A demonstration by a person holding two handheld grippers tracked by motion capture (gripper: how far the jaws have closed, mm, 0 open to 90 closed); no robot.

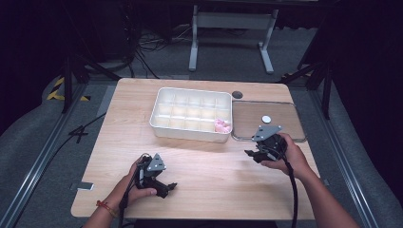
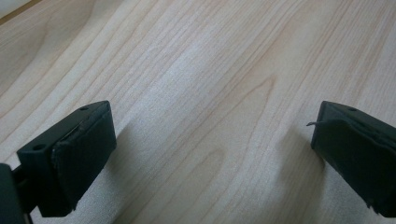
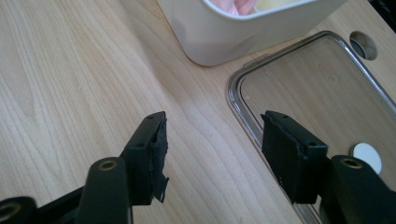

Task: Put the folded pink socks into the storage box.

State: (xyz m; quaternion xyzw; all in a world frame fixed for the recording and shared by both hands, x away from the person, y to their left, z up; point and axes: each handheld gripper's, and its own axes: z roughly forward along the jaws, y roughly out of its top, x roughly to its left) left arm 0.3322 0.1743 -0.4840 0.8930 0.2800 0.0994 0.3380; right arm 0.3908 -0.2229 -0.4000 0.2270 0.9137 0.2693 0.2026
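Clear plastic lid [image 3: 322, 88] lies flat on the surface [image 1: 199, 161] beside the white tray [image 1: 190, 114]; likely light, stiff and slippery, best pinched at its raised rim. Right gripper [image 3: 212, 154] straddles that near edge, jaws apart and empty; left gripper [image 2: 210, 154] gapes wide, empty.

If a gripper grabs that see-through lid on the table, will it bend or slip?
The clear lid lies flat with only a thin raised rim, so it looks hard to grab from above. Its glossy surface probably slips. Being wide and thin, it may flex a little, and it is likely light.
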